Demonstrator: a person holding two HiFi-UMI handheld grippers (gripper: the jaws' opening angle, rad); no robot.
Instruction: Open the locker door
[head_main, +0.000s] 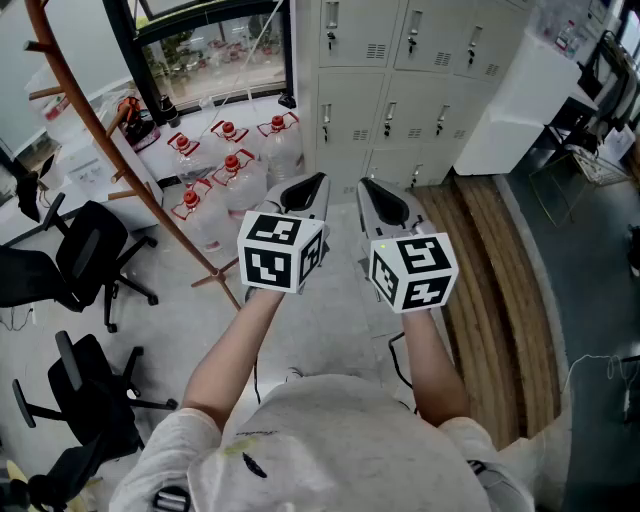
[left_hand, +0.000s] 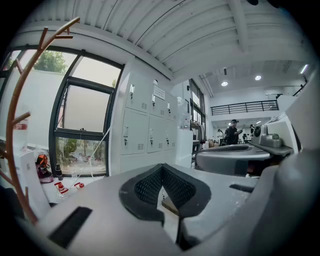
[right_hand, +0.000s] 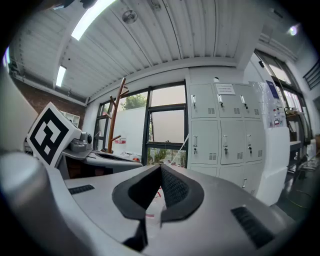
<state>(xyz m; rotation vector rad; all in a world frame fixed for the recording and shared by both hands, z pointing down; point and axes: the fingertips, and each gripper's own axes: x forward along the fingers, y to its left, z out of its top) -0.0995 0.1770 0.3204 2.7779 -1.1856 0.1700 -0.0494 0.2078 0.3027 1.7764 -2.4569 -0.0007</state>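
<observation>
**Lockers** (head_main: 400, 60): pale grey bank, 3 columns of doors in the right gripper view, each door with a small handle and a vent. All visible doors are flush and closed.

**Left gripper** (head_main: 316, 180): held in front of the lockers, well apart from them and pointing toward them. Jaws closed tip to tip, nothing between them. Its marker cube (head_main: 280, 250) sits at the rear.

**Right gripper** (head_main: 366, 185): just beside the left gripper, also facing the lockers and well apart from them. Jaws closed together and empty. It has its own marker cube (head_main: 412, 268).

**Water jugs** (head_main: 235, 170): clear with red caps, clustered on the floor left of the lockers, below the window (head_main: 210, 45).

**Coat rack** (head_main: 100, 130): brown wood, left of the lockers beyond the jugs.

**Office chairs** (head_main: 80, 260): 2, black, far left of the lockers.

**Wood floor strip** (head_main: 500, 260): runs out from the foot of the lockers at their right end.
</observation>
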